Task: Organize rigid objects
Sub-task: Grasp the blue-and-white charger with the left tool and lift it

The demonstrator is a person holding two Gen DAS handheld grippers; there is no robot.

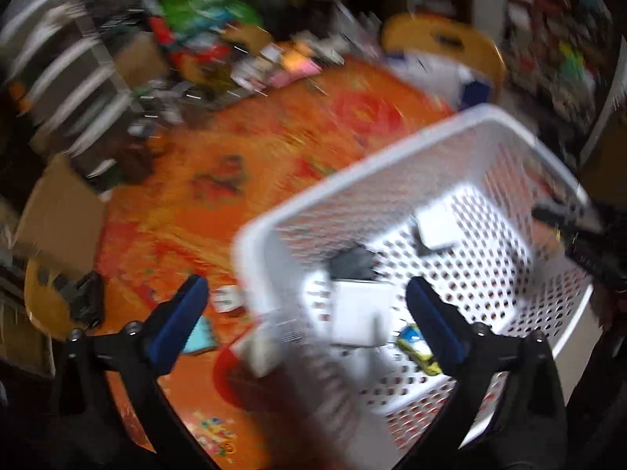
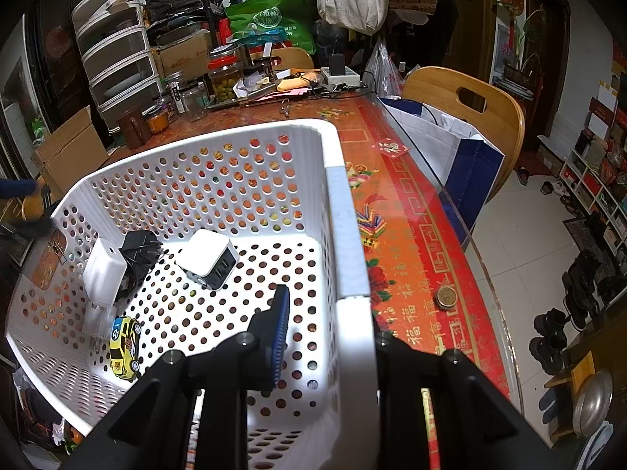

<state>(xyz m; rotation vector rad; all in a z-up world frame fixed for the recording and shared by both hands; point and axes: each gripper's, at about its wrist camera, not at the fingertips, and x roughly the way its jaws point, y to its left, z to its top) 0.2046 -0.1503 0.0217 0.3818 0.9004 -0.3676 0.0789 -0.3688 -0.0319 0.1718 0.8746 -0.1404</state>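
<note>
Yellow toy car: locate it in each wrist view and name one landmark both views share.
Left wrist view: the yellow toy car is blurred, at lower centre-right on the basket floor, beside the left gripper's right finger.
Right wrist view: it lies lower left at, near the basket's near-left wall.
Shared landmark: the white perforated plastic basket.

The basket [image 2: 345,211] is smooth white perforated plastic, the chair [image 2: 505,117] pale wood, the table top [image 2: 403,235] glossy.
</note>
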